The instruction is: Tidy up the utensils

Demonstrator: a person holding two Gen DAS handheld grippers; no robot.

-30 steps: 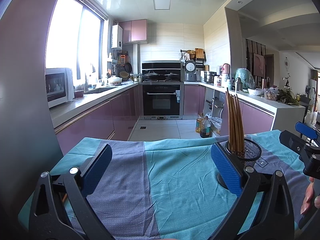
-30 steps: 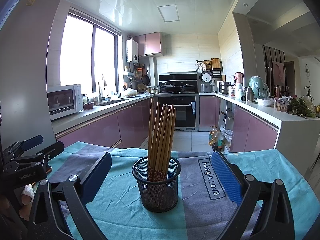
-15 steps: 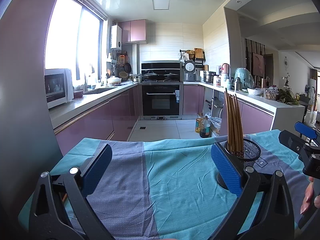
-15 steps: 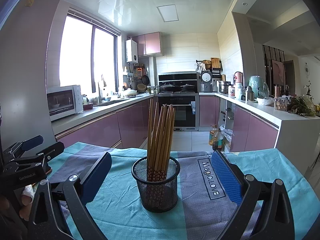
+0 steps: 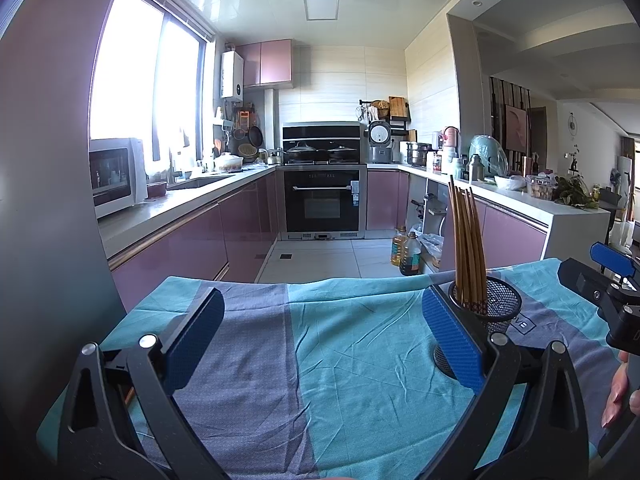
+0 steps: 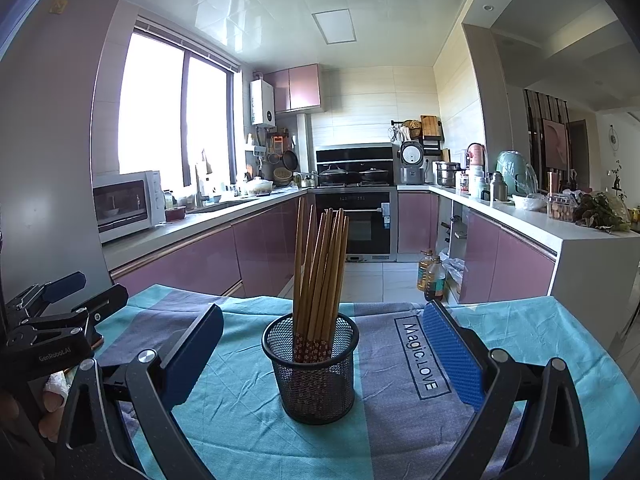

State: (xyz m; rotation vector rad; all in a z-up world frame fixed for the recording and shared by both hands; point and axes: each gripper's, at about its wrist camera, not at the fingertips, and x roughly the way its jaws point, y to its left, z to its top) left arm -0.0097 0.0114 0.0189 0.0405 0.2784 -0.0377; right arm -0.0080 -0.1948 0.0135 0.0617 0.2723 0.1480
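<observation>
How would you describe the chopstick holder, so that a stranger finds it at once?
Look at the table under the teal and grey cloth. Near the printed words "Magic.LOVE" stands a black wire-mesh cup. It alone stands upright on the cloth, holding a bundle of brown chopsticks.

Setting: home kitchen, U-shaped layout. Mauve-fronted base cabinets (image 6: 192, 256) run along both sides under a pale worktop (image 6: 208, 220). Built-in black oven (image 6: 356, 224) at the far end, lidded pans on the hob (image 6: 352, 174) above it, range hood (image 6: 354, 154) over that. White microwave (image 6: 126, 204) at left beneath a large window (image 6: 176, 116); sink with tap (image 6: 200, 190) beside it. Wall-mounted water heater (image 6: 263, 103), rice cooker (image 6: 413, 162), stockpot (image 6: 447, 173), hanging utensils (image 6: 280, 152). Cooking-oil bottles (image 6: 432, 276) stand on the tiled floor (image 6: 368, 280). Right side opens toward a living area with a wall clock (image 6: 614, 136). Foreground surface covered by a teal and grey cloth (image 6: 420, 360) printed "Magic.LOVE".
</observation>
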